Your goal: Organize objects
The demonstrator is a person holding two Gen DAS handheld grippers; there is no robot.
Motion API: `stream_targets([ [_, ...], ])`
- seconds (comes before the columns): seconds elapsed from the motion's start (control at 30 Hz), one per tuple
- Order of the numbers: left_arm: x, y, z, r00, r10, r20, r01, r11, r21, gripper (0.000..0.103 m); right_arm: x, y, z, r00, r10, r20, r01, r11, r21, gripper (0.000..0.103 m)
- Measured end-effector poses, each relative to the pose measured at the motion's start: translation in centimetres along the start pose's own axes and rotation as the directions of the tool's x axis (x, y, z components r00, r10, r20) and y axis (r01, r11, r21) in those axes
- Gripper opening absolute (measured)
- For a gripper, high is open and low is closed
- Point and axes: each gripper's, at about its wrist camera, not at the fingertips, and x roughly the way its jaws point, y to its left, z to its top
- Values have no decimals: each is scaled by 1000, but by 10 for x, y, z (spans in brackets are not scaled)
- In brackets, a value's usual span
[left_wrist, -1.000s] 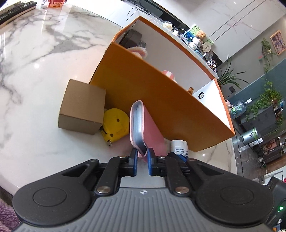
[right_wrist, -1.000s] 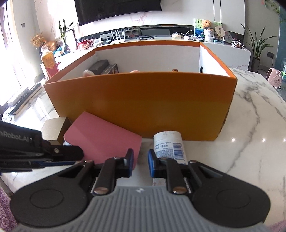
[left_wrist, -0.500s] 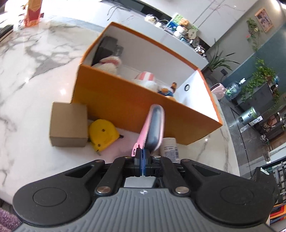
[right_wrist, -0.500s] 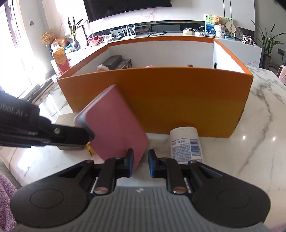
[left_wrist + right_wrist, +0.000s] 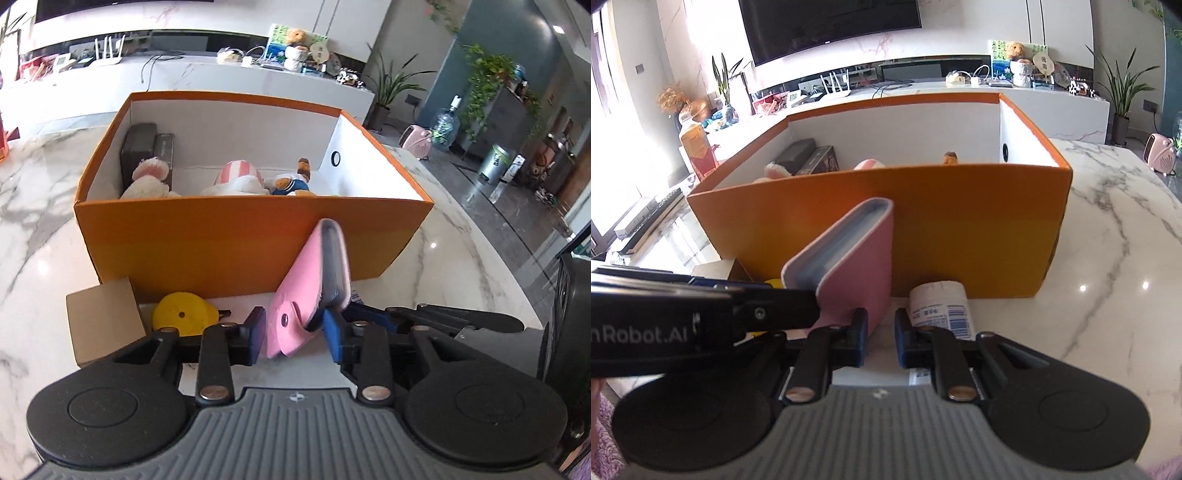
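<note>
Left gripper [image 5: 294,341]: its jaws have just been opening and now stand moderately wide. The pink notebook [image 5: 312,286] sits between them, tilted, and neither pad seems to press on it.
Change: half a second ago the same jaws were pinched tight on the notebook's lower edge – now the grip is let go.
Pink notebook: it stands on end on the marble table [image 5: 40,229], just in front of the near wall of the orange box [image 5: 236,243], not inside it. Whether its top edge touches the wall I cannot tell.
Right gripper [image 5: 881,341]: its jaws have just been closing a little and stand narrow, with nothing between them. It sits beside the notebook, just behind a white bottle [image 5: 940,308] lying by the box's near wall.
Box contents: soft toys [image 5: 242,181] and dark boxes.
Meaning: the notebook is not yet stowed – probably a regrip or a handover comes first.
</note>
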Motion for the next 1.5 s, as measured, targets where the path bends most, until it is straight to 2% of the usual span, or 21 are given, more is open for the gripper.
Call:
stream_targets([
  [0.23,3,10,0,997,-76,-20,77,997,27,42,0,-2,1,1000,6,3,-6,1000,-5,14],
  [0.4,3,4,-3,997,-72,1,72,995,71,42,3,-1,-2,1000,6,-17,-6,1000,-5,11],
  [0.6,-3,8,-8,993,-116,12,116,992,49,52,4,2,-7,999,5,-33,-6,1000,-21,10],
  [0.8,2,6,-12,994,-108,32,107,994,29,53,-4,-6,-9,996,-85,-18,85,996,9,10],
  [0.9,6,6,-13,996,-83,32,82,996,26,53,-15,-12,-9,987,-155,35,154,988,30,11],
  [1.03,10,-7,-18,999,-15,45,11,995,97,50,-15,-20,-7,990,-136,31,134,989,67,11],
  [1.13,15,-17,-22,998,29,58,-37,989,140,39,-10,-17,-8,991,-134,12,133,990,46,11],
  [1.37,28,-27,-25,993,83,90,-96,984,151,37,-10,-23,-6,991,-134,6,132,987,91,12],
  [1.5,31,-29,-27,988,102,113,-118,982,149,30,-9,-25,-6,991,-136,-2,135,985,110,12],
])
